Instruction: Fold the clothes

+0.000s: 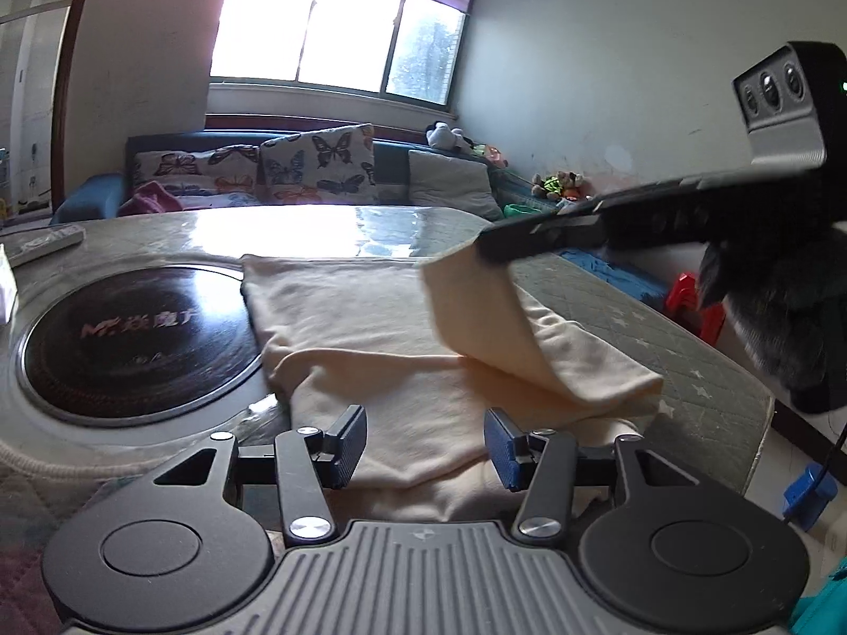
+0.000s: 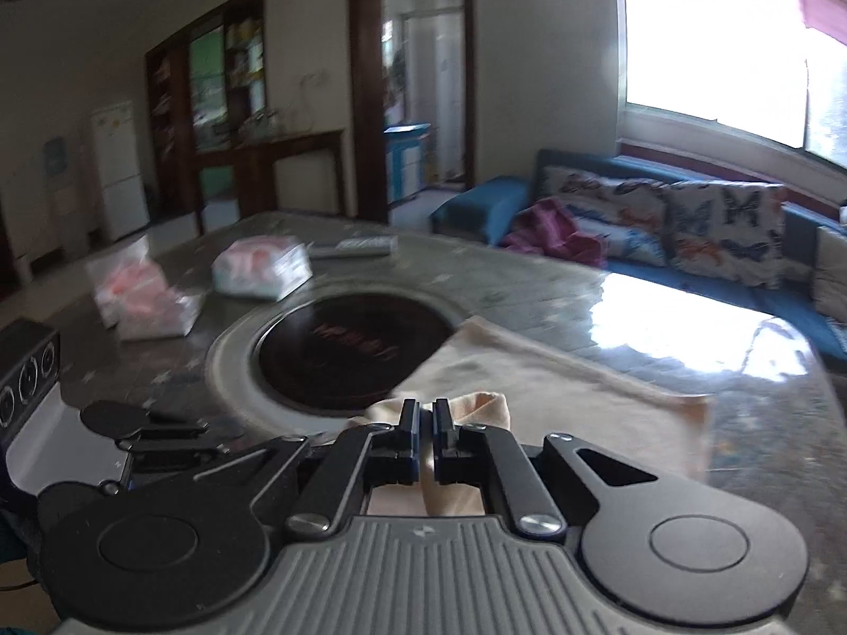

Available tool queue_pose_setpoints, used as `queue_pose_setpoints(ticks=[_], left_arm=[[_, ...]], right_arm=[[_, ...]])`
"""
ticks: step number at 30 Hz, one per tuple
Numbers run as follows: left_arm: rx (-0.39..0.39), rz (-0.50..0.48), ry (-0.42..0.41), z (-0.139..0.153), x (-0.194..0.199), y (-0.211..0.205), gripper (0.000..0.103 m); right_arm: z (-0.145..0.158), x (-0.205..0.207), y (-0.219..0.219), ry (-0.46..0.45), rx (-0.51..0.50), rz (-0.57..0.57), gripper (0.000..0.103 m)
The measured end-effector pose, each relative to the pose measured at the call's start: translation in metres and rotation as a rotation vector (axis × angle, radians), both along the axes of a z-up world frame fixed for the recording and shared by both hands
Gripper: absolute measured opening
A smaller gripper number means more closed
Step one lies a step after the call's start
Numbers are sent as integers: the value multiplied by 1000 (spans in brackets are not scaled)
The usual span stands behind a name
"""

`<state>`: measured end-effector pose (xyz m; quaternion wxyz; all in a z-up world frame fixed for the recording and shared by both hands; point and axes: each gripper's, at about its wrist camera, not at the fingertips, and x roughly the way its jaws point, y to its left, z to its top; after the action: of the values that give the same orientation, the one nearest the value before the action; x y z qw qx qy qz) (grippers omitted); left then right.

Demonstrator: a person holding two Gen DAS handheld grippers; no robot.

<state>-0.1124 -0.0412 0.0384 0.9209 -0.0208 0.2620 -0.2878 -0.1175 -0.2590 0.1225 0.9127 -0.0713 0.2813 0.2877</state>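
Near the tabletop's (image 1: 688,370) right edge lies the cream garment (image 1: 370,317); right gripper (image 2: 425,415), clamped, lifts its blurred corner, while left gripper (image 1: 426,444) gapes half-wide, empty, hiding the near hem.

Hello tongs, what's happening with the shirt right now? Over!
Right tongs shut on a flap of the cream garment, lifted over the rest. Left tongs open, holding nothing, above its near edge. Black round cooktop beside it, not blocking.
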Motion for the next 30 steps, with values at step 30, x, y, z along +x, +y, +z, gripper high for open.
queue_pose_setpoints(ticks=[30], left_arm=[[32, -5, 1, -1, 24, -26, 33]], right_arm=[[-57, -36, -113, 146, -75, -304, 21]])
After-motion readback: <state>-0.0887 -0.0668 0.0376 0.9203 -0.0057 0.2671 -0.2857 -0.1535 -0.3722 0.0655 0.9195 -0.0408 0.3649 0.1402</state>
